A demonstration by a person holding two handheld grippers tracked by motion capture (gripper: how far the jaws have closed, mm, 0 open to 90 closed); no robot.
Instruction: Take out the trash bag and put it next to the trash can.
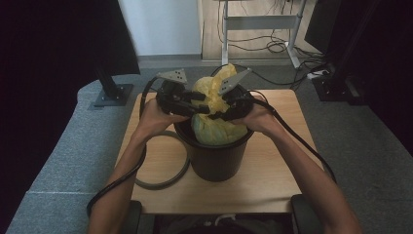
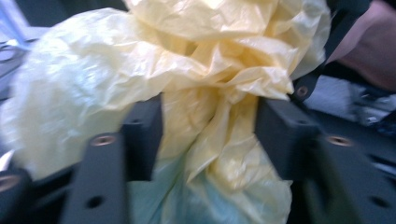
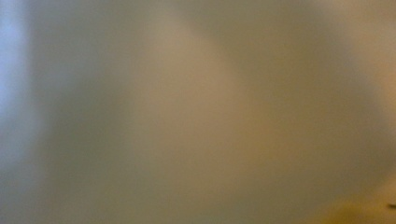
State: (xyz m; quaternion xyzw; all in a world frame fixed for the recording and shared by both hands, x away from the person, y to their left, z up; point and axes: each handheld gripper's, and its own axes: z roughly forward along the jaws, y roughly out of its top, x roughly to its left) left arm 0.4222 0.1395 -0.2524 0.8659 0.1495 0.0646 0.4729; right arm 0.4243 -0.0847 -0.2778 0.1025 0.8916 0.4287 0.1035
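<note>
My left gripper: jaws part-spread, gathered yellow bag between | my right gripper: at bag, grip unreadable

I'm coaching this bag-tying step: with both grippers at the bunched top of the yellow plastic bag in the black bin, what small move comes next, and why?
Probably close the left gripper on the twisted neck of the yellow plastic bag: plastic sits between its open jaws, unpinched, above the round black bin.
</note>
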